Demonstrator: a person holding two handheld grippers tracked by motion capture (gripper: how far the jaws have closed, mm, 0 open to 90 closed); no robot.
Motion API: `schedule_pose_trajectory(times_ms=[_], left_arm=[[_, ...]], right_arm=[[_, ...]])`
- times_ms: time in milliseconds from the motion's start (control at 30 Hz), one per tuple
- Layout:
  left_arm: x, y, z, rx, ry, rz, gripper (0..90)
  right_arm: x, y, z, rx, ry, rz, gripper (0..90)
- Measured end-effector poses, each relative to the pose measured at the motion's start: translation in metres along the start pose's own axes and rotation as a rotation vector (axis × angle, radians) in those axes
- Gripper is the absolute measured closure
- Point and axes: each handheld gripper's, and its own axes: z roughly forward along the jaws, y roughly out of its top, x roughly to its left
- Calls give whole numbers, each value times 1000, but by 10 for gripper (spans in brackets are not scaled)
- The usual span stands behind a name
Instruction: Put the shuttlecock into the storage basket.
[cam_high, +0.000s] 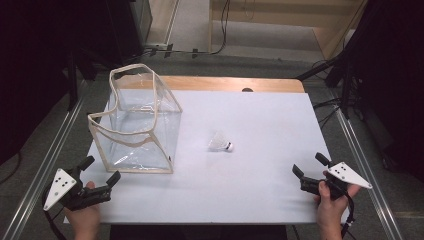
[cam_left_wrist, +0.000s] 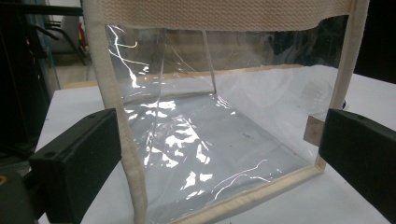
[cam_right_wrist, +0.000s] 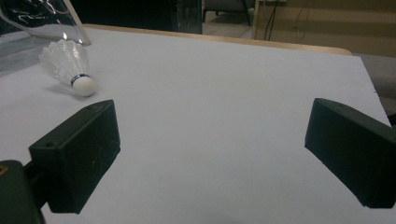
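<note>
Waiting wide-jawed at the table's near corners, left gripper (cam_high: 102, 176) faces the clear bag (cam_high: 137, 125), right gripper (cam_high: 309, 170) the shuttlecock (cam_high: 220, 142), seemingly pre-start.

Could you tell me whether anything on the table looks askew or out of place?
Only mildly: the clear bag sags, its cream-trimmed rim buckled out of square, and the shuttlecock lies on its side. Nothing looks spilled or damaged.
</note>
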Motion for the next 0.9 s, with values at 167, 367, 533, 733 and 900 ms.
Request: schedule_pose_trajectory(times_ms=[167, 367, 533, 733, 900], left_arm=[[-1, 0, 0, 4, -3, 3, 0], [-2, -1, -1, 6, -4, 4, 0], [-2, -1, 0, 7, -3, 7, 0], [-2, -1, 0, 9, 0, 9, 0], [-3, -1, 0, 10, -1, 10, 0]], right_arm=[[-2, 1, -2, 5, 8, 26, 9], [-2, 5, -5, 2, 28, 37, 7], [3, 11, -5, 3, 47, 7, 7], [11, 18, -2, 22, 82, -28, 0], [18, 25, 3, 34, 106, -72, 0]])
